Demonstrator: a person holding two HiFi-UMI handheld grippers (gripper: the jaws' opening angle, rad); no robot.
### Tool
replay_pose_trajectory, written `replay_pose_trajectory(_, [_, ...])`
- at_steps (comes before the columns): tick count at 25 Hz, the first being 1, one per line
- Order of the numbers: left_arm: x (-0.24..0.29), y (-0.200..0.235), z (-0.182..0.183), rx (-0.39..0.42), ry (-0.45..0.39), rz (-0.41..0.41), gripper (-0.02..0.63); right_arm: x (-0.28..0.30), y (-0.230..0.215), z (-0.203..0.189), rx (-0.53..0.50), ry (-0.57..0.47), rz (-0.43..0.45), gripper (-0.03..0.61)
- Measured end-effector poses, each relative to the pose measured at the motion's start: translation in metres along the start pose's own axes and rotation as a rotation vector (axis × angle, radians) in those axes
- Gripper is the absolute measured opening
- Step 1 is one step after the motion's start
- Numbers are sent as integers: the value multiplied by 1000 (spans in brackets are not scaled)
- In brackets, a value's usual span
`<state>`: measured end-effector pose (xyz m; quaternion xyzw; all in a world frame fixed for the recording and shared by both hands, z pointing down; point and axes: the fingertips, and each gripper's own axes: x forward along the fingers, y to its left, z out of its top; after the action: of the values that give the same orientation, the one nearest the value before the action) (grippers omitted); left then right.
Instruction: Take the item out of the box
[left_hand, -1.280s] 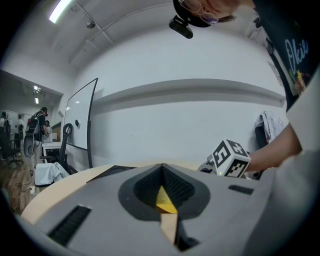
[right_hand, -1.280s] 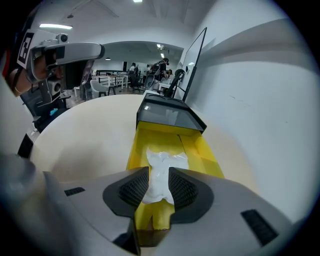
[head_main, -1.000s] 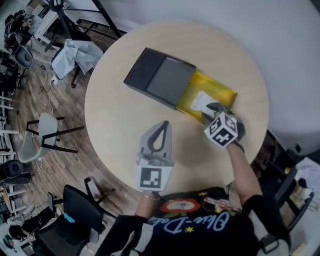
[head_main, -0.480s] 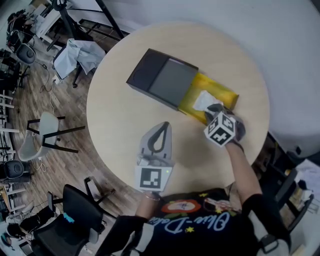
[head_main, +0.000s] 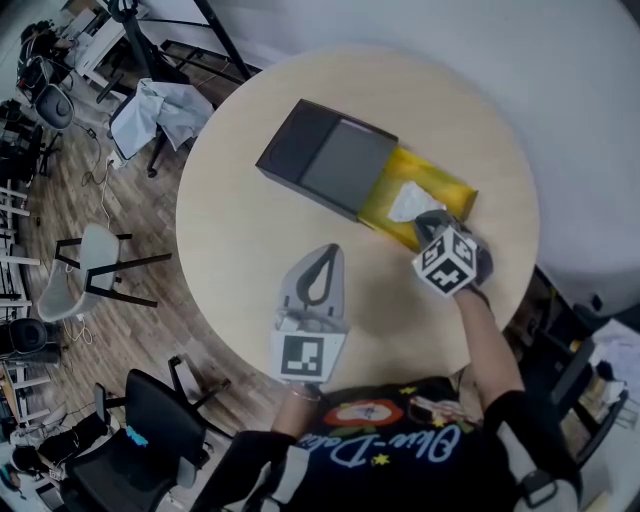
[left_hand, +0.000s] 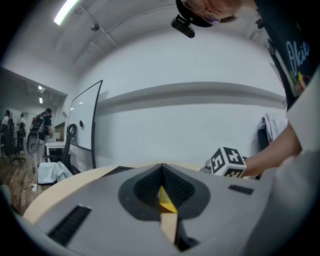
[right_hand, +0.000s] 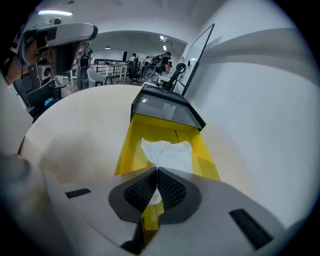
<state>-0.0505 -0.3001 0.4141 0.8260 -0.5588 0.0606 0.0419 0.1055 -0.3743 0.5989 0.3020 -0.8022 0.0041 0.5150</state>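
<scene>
A black box sleeve (head_main: 320, 160) lies on the round wooden table (head_main: 250, 250), with its yellow inner tray (head_main: 445, 188) slid out toward me. A white crumpled item (head_main: 405, 203) lies in the tray. My right gripper (head_main: 428, 222) is at the tray's near end, shut on the tray's yellow end wall (right_hand: 150, 215); in the right gripper view the white item (right_hand: 167, 152) and the sleeve (right_hand: 162, 109) lie straight beyond its jaws. My left gripper (head_main: 322, 262) hovers over bare table near the front edge, shut and holding nothing (left_hand: 162, 167).
Off the table's left side stand a white chair (head_main: 85, 265), a black office chair (head_main: 160, 420) and a stand draped with pale cloth (head_main: 150, 110) on wooden floor. A white wall runs behind the table's far right.
Almost nothing: the head view shifted a little, and both grippers and the box keep their places relative to the table.
</scene>
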Motion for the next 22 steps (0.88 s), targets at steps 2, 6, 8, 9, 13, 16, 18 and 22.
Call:
replay_pose_trajectory(2, [-1,-1,2,6,-3,-3,-6,-7,-3,5,17,-32,-19,2])
replay_pose_trajectory(6, [-4,-2,4,10,-5,-10,-6,-24,-5,13,59,-92,-44,2])
replay_pose_trajectory(8, [-5,-4,5,13,-8,-13,-6,-33,-5,17,77,-120,-56,2])
replay_pose_trajectory(9, [-6,-5,7,17,-11,-16,-6,-38,-5,19,86,-137,-63,2])
replay_pose_trajectory(13, [-11,-10,14,30,-26,-27,-6,-61,-6,28,117,-204,-103,2])
replay_pose_trajectory(16, [-15,-17,17,49,-27,-41,-6,-78,-5,28,141,-241,-128,2])
replay_pose_trajectory(18, [-18,-23,18,69,-28,-52,-6,-89,-2,28,160,-266,-141,2])
replay_pose_trajectory(22, [-24,-32,25,88,-39,-71,-6,-114,3,31,210,-328,-150,3])
